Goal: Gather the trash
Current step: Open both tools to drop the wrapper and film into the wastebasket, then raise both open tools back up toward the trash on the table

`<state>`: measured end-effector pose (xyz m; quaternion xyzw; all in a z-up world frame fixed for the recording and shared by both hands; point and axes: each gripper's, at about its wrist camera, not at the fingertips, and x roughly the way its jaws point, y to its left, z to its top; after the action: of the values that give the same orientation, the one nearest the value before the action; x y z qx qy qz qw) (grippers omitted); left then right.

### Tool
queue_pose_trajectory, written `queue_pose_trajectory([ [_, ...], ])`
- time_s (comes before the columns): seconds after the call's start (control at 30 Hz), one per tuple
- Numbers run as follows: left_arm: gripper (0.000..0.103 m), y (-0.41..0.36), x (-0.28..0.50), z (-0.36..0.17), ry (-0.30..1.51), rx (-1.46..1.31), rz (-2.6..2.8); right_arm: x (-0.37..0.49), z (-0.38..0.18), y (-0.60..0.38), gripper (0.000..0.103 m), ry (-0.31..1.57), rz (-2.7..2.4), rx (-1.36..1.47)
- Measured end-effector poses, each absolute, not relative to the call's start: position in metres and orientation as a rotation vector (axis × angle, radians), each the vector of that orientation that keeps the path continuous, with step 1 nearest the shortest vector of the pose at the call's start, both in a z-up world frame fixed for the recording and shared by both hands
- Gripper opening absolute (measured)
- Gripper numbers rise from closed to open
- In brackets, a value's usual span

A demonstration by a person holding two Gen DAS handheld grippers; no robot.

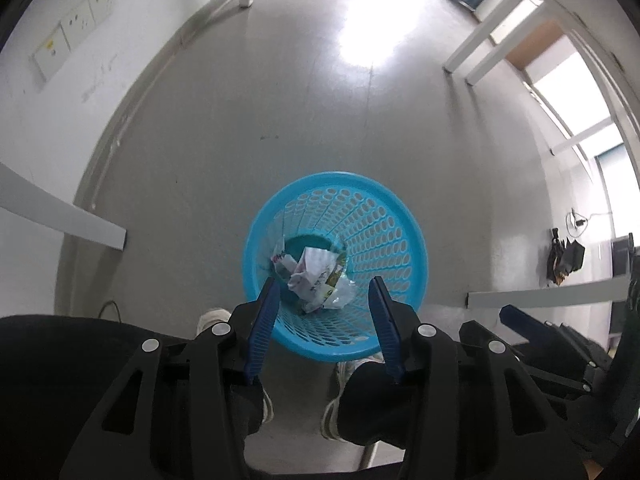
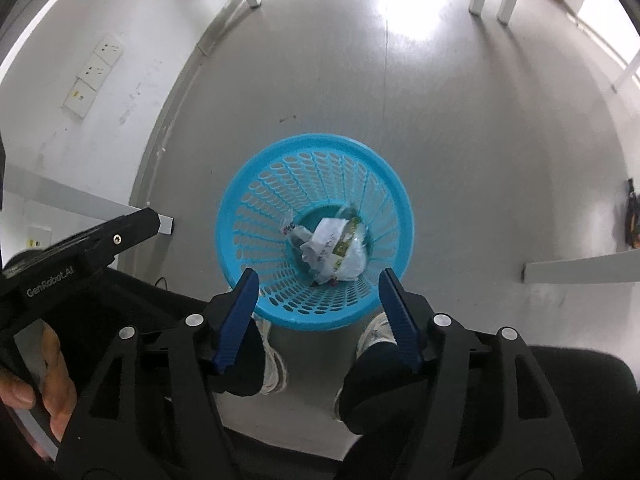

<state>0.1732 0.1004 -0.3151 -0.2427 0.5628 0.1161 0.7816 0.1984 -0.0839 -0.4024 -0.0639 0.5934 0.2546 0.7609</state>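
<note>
A blue perforated plastic wastebasket [image 1: 384, 224] stands on the grey floor, seen from above; it also shows in the right wrist view [image 2: 256, 200]. Crumpled paper and wrappers [image 1: 316, 276] lie at its bottom, also seen in the right wrist view [image 2: 336, 248]. My left gripper [image 1: 325, 286] is open and empty, held above the basket's near rim. My right gripper [image 2: 320, 278] is open and empty, also above the near rim. The right gripper's blue tip [image 1: 520, 318] shows at the right of the left wrist view, and the left gripper's body [image 2: 80, 240] shows at the left of the right wrist view.
The person's feet in white shoes [image 2: 272, 356] stand just below the basket. A white wall with sockets [image 1: 72, 24] runs along the left. White table legs [image 1: 472, 44] stand far off, white beams [image 1: 560, 294] cross at right and left. Dark items [image 1: 564, 256] lie by the right wall.
</note>
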Motion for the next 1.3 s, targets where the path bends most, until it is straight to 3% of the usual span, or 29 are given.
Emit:
queue_pose_trajectory([
  [0.37,0.064,0.069,0.118,-0.264,1.141,-0.376,0.24,0.143,-0.35,-0.11,0.067,1.181,0.627,-0.127],
  [0.5,0.08,0.068,0.1,-0.243,1.111,-0.361,0.217,0.129,-0.33,-0.123,0.073,1.125,0.627,-0.125],
  [0.63,0.084,0.073,0.078,-0.219,1.055,-0.326,0.22,0.117,-0.305,-0.142,0.077,1.056,0.619,-0.114],
  [0.77,0.097,0.067,0.059,-0.196,0.988,-0.25,0.213,0.107,-0.279,-0.156,0.085,0.974,0.629,-0.097],
  [0.93,0.097,0.056,0.044,-0.17,0.908,-0.159,0.204,0.092,-0.247,-0.174,0.093,0.872,0.635,-0.078],
  [1.3,0.097,0.056,0.021,-0.092,0.714,-0.154,0.137,0.069,-0.174,-0.209,0.094,0.662,0.646,-0.056],
])
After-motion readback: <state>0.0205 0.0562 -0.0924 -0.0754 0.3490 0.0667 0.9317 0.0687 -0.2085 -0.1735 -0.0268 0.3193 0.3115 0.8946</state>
